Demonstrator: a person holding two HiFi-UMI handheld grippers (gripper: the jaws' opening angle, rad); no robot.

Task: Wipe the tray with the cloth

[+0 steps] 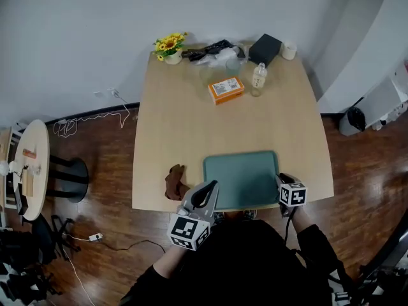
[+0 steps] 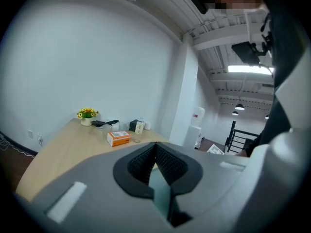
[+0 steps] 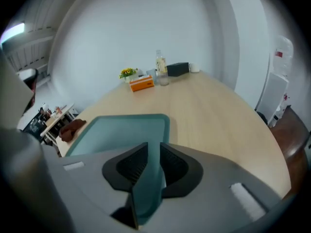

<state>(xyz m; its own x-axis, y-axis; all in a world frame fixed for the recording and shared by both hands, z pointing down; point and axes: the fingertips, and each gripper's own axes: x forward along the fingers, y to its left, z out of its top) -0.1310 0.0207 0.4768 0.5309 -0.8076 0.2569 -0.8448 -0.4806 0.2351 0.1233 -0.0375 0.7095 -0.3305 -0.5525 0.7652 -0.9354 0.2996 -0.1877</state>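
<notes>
Right gripper (image 3: 150, 155) clamps the tray (image 1: 242, 171) rim; left gripper (image 2: 155, 152) is fully closed. Cloth (image 1: 174, 182) lies ungrasped. Pulling the rim may drag the tray off the table (image 1: 191, 126).

The tray (image 1: 242, 177) is teal, rectangular with rounded corners and a low raised rim. It lies flat at the near edge of the table (image 1: 191, 126), long side towards the person. The right gripper (image 1: 282, 181) clamps its near right rim. The left gripper (image 1: 207, 193) sits at the near left corner, teal showing between its closed jaws. The cloth (image 1: 174, 182), brown and crumpled, lies just left of the tray.
</notes>
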